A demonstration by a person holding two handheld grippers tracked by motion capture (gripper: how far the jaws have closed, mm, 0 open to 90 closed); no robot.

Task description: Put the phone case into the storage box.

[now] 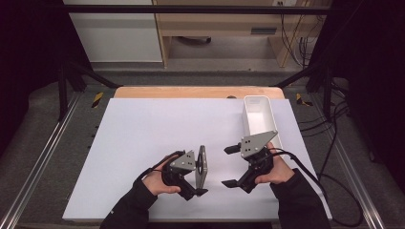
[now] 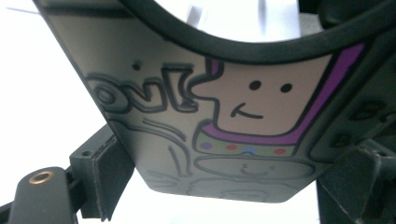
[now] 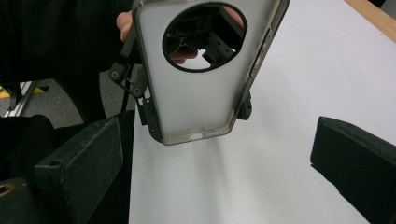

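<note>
Grippers meet over a white sheet-covered table (image 1: 143, 143): the left gripper (image 1: 198, 177) clamps a translucent grey phone case with a round camera cut-out (image 1: 202, 164), held on edge above the table, its cartoon-printed face toward that gripper's camera. The right gripper (image 1: 230, 166) sits just beside the case, jaws spread wide and empty. A white rectangular plastic bin (image 1: 258, 119) stands at the table's far right.
</note>
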